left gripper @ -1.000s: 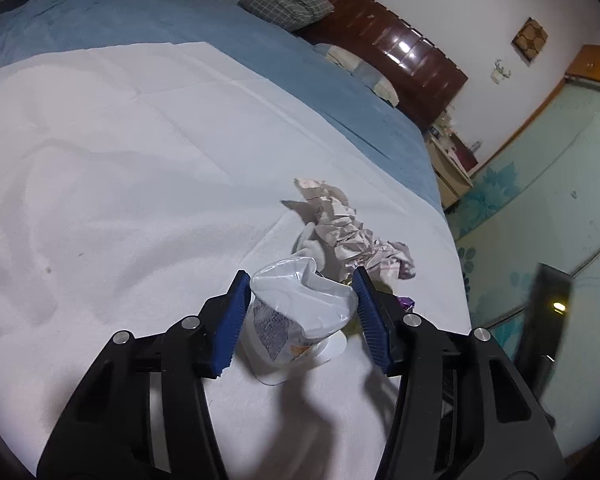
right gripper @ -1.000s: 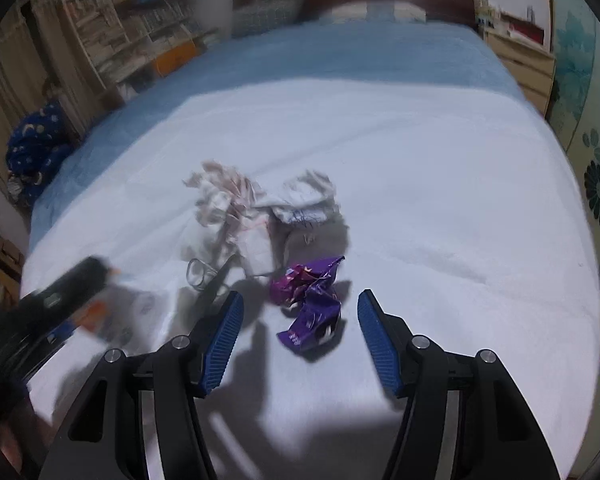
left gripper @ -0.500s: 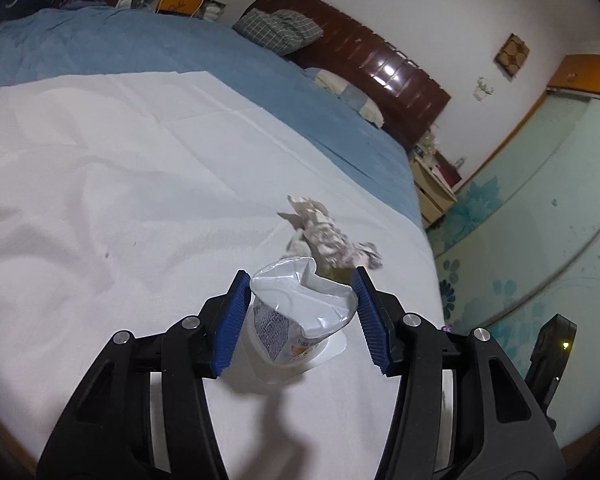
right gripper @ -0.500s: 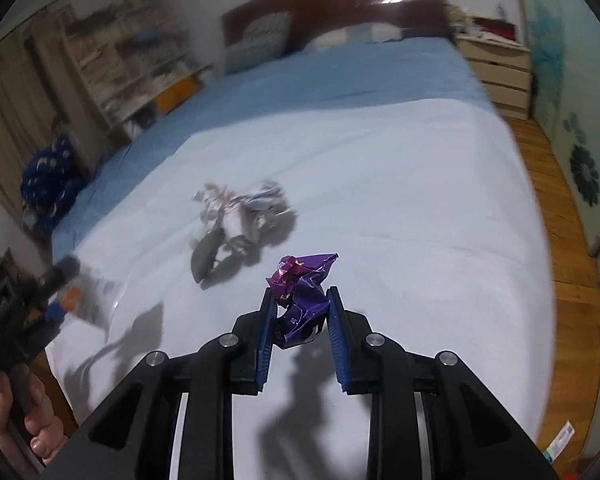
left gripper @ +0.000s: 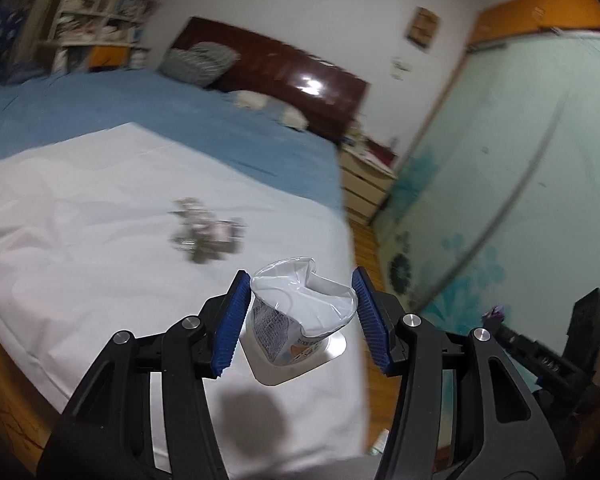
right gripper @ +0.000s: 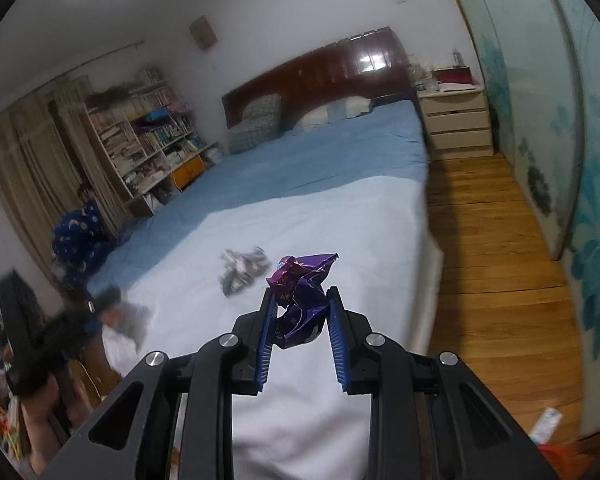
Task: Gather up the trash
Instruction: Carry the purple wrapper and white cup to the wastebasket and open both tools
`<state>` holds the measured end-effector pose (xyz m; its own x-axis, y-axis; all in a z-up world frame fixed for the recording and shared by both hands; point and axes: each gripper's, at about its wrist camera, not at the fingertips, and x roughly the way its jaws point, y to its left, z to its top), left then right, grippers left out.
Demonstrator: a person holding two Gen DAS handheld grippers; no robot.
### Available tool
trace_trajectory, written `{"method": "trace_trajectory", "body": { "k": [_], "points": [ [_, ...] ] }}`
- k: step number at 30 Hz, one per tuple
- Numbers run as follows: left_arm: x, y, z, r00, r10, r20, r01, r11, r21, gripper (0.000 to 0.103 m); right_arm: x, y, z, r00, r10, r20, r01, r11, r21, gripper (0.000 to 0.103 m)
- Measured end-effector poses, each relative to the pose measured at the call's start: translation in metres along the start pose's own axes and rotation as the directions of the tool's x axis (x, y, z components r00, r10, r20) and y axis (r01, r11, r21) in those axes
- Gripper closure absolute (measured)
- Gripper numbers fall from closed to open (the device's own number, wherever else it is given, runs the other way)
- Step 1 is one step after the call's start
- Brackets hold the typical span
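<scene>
A crushed white cup (left gripper: 300,312) is gripped between the left tool (left gripper: 300,316) pads; a purple wrapper (right gripper: 300,300) is clenched by the right tool (right gripper: 300,336), above the bed (right gripper: 340,216).

Bed (right gripper: 340,208) with blue sheet, white cloth (left gripper: 80,240) spread over it; crumpled paper scraps (left gripper: 204,232) on the cloth

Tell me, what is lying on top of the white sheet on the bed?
On the white sheet only one blurred heap of crumpled trash lies. What it holds is too blurred to tell. The gripper bodies cover the sheet's near part.
</scene>
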<state>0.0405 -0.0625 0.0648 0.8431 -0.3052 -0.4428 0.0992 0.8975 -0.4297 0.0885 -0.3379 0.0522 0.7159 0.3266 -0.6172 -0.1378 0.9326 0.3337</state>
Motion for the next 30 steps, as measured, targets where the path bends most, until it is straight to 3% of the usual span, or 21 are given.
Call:
{"method": "trace_trajectory", "body": {
  "k": [3, 6, 9, 11, 13, 15, 17, 19, 20, 23, 25, 27, 30],
  "points": [
    [0.0, -0.064, -0.012, 0.995, -0.086, -0.043, 0.089, 0.993, 0.081, 0.05, -0.064, -0.048, -0.012, 0.996, -0.093, -0.014, 0.092, 0.995, -0.028, 0.076],
    [0.012, -0.127, -0.032, 0.979, -0.156, -0.128, 0.176, 0.972, 0.157, 0.05, -0.117, -0.104, -0.032, 0.979, -0.197, -0.043, 0.197, 0.98, -0.009, 0.076],
    [0.044, -0.208, -0.079, 0.922, -0.26, -0.286, 0.323, 0.925, 0.202, 0.05, -0.151, -0.165, -0.064, 0.953, -0.284, -0.108, 0.29, 0.956, 0.045, 0.076],
    [0.065, -0.252, -0.112, 0.883, -0.273, -0.382, 0.377, 0.898, 0.228, 0.05, -0.17, -0.213, -0.095, 0.926, -0.332, -0.183, 0.355, 0.928, 0.112, 0.075],
    [0.089, -0.296, -0.155, 0.817, -0.28, -0.504, 0.445, 0.861, 0.244, 0.05, -0.181, -0.249, -0.122, 0.914, -0.325, -0.245, 0.374, 0.907, 0.191, 0.075],
    [0.111, -0.327, -0.193, 0.759, -0.245, -0.604, 0.482, 0.834, 0.268, 0.05, -0.189, -0.282, -0.161, 0.898, -0.304, -0.32, 0.395, 0.875, 0.278, 0.074],
    [0.127, -0.343, -0.224, 0.749, -0.19, -0.635, 0.47, 0.828, 0.306, 0.05, -0.191, -0.309, -0.199, 0.876, -0.282, -0.391, 0.423, 0.838, 0.344, 0.074],
    [0.146, -0.355, -0.257, 0.688, -0.109, -0.718, 0.476, 0.814, 0.333, 0.05, -0.191, -0.331, -0.226, 0.862, -0.256, -0.437, 0.44, 0.806, 0.396, 0.074],
    [0.151, -0.359, -0.265, 0.674, -0.088, -0.733, 0.481, 0.806, 0.345, 0.05, -0.187, -0.333, -0.237, 0.857, -0.248, -0.451, 0.444, 0.799, 0.405, 0.074],
    [0.162, -0.365, -0.281, 0.66, -0.019, -0.751, 0.47, 0.79, 0.394, 0.05, -0.173, -0.34, -0.265, 0.857, -0.193, -0.477, 0.427, 0.784, 0.45, 0.074],
    [0.171, -0.36, -0.284, 0.645, 0.001, -0.764, 0.455, 0.802, 0.386, 0.049, -0.171, -0.344, -0.271, 0.86, -0.173, -0.48, 0.418, 0.778, 0.469, 0.07],
    [0.178, -0.354, -0.283, 0.638, 0.022, -0.77, 0.429, 0.82, 0.379, 0.049, -0.158, -0.346, -0.272, 0.858, -0.171, -0.485, 0.421, 0.774, 0.472, 0.058],
    [0.179, -0.348, -0.278, 0.632, 0.036, -0.774, 0.396, 0.844, 0.362, 0.03, -0.144, -0.338, -0.27, 0.856, -0.159, -0.491, 0.421, 0.767, 0.485, 0.047]
  ]
}}
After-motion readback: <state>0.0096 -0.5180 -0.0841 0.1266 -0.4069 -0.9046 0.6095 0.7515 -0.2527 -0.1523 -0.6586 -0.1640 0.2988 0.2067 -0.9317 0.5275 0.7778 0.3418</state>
